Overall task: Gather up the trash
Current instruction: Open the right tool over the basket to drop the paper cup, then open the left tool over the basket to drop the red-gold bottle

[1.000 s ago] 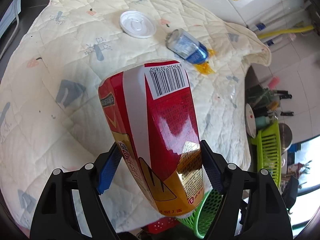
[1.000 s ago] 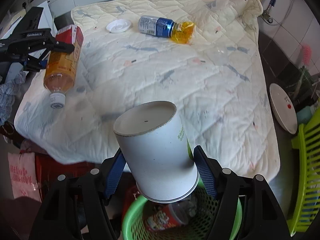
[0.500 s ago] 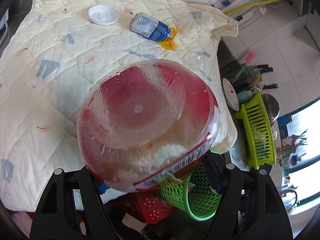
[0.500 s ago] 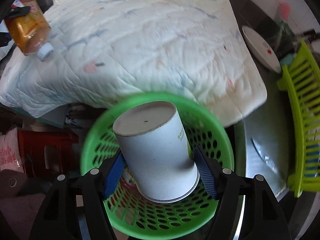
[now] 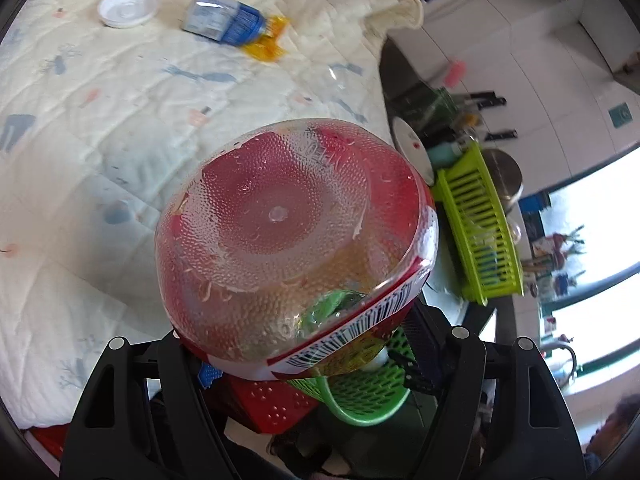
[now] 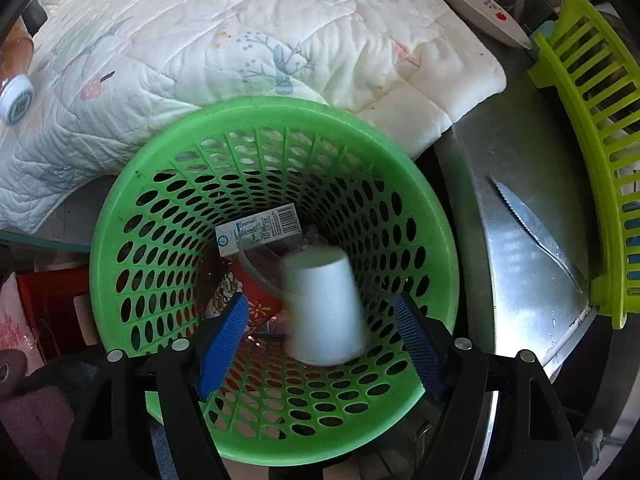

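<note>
My right tongs (image 6: pixel 320 340) hang spread wide over the green basket (image 6: pixel 132 208), gripping nothing, while a white paper cup (image 6: pixel 324 308) blurs between the blue pads (image 6: pixel 222 340), upside down and touching neither, on its way in among a small carton (image 6: pixel 260 232) and a red printed cup (image 6: pixel 256 292) at the bottom. Paper this thin weighs almost nothing and dents easily, so I judge it wants a light squeeze across its middle, never at the soft rim.

My left tongs (image 5: pixel 308 360) are clamped on the red-labelled bottle (image 5: pixel 292 248), held cap-down above the edge of the quilted pad (image 5: pixel 120 160), its dimpled clear base turned to the lens. The wall is wet and slick inside, the plastic springy; a little amber liquid seems to remain, so I reckon it light but apt to swing. The hold sits low on the labelled body, which looks the best place, since film gives more grip than bare plastic.

On the quilt, well apart from both tongs, lie a blue-labelled bottle (image 5: pixel 224 24) on its side and a white lid (image 5: pixel 127 8). The lid looks flat and hard to pinch except by its edge.
</note>
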{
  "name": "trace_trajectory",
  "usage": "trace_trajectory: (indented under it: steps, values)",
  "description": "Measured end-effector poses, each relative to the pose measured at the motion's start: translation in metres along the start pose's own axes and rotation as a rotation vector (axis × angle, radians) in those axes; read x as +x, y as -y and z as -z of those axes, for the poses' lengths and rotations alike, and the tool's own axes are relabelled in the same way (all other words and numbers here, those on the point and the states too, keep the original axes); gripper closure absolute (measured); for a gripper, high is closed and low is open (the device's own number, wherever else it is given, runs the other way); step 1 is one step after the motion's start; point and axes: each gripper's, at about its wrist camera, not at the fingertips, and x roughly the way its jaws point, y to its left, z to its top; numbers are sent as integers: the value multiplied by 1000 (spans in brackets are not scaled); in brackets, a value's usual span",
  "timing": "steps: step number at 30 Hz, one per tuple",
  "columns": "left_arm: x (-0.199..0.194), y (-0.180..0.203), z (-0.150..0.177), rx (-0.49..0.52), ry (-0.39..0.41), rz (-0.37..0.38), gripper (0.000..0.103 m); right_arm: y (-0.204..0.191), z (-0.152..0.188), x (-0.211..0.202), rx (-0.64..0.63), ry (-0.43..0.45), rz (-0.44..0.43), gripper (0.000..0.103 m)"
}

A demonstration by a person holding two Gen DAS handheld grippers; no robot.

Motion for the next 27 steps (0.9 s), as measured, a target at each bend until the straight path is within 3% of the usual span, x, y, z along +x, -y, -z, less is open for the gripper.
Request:
trace_trajectory:
  steps: [12,22,24,27]
  values:
    - [81,59,46,122,-201,62,30,25,-19,-68,72,174,47,28]
    - [138,102,80,280,-316,43,29,30,-42,-109,90,305,22,28]
    - [147,102,83,255,-352,64,23,29,-43,-113,93,315,24,28]
    - [150,102,88,262,-358,71,23,28,-43,-115,93,319,20,28]
